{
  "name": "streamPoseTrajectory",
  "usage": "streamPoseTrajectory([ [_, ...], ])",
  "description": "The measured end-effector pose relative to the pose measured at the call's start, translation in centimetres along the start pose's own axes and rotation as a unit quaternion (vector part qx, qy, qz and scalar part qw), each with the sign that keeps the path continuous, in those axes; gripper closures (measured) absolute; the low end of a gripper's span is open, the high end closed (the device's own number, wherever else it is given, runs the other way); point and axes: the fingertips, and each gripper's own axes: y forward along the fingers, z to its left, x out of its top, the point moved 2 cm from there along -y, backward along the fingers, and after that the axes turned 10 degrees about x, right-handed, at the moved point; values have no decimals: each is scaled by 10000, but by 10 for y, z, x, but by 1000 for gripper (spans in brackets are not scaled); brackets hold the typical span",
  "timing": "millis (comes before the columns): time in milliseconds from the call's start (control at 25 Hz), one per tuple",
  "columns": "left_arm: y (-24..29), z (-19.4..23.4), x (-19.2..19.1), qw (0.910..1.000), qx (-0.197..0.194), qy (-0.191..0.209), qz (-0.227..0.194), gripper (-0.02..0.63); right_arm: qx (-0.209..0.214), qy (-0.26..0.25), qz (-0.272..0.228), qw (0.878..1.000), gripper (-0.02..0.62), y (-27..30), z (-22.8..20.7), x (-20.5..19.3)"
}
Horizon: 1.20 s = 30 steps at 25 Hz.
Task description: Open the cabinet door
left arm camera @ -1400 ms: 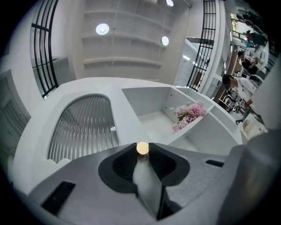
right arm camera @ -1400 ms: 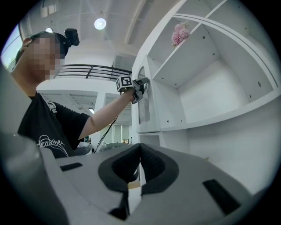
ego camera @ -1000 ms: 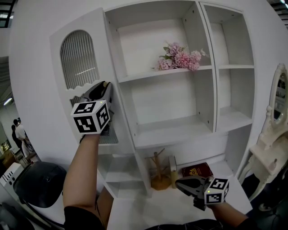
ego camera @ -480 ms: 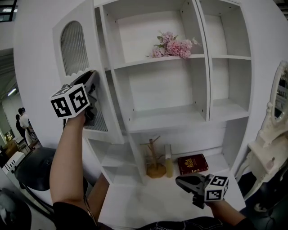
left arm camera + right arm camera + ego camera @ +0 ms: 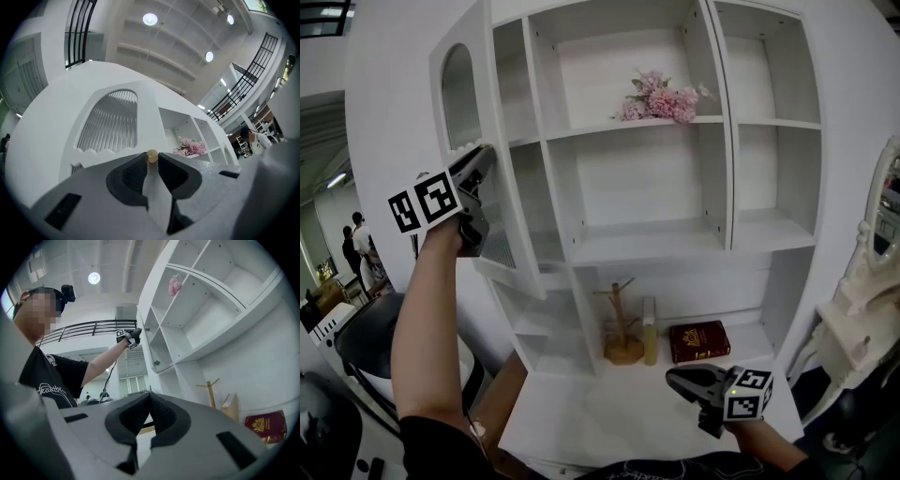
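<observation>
The white cabinet door (image 5: 471,131), with an arched ribbed-glass pane, stands swung well out from the cabinet (image 5: 637,178) at the left of the head view. My left gripper (image 5: 478,157) is raised at the door's edge. In the left gripper view it (image 5: 152,159) is shut on the small brass door knob (image 5: 152,155), whose tip shows between the dark pads. My right gripper (image 5: 679,379) hangs low over the white desk (image 5: 609,412), away from the door. In its own view the right gripper (image 5: 149,394) has its tips together and holds nothing.
Pink flowers (image 5: 664,97) lie on an upper shelf. A wooden mug tree (image 5: 622,330), a narrow box (image 5: 649,330) and a red book (image 5: 699,340) stand at the back of the desk. An ornate white mirror (image 5: 879,244) is at the right, a black chair (image 5: 366,342) at the left.
The door has swung further out to the left with my left gripper on its knob, uncovering the left shelves. The right gripper has sunk a little.
</observation>
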Motion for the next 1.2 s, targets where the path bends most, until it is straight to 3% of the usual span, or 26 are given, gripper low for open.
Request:
streamPoseTrajectory([
  [440, -22, 9, 12, 9995, -292, -60, 84, 531, 195, -93, -49, 9998, 591, 51, 22, 15],
  [600, -40, 16, 17, 9983, -501, -282, 50, 531, 215, -131, 37, 9997, 591, 71, 36, 13],
  [1200, -114, 84, 46, 9907, -1175, -644, -221, 529, 10, -184, 215, 9996, 591, 141, 93, -9],
])
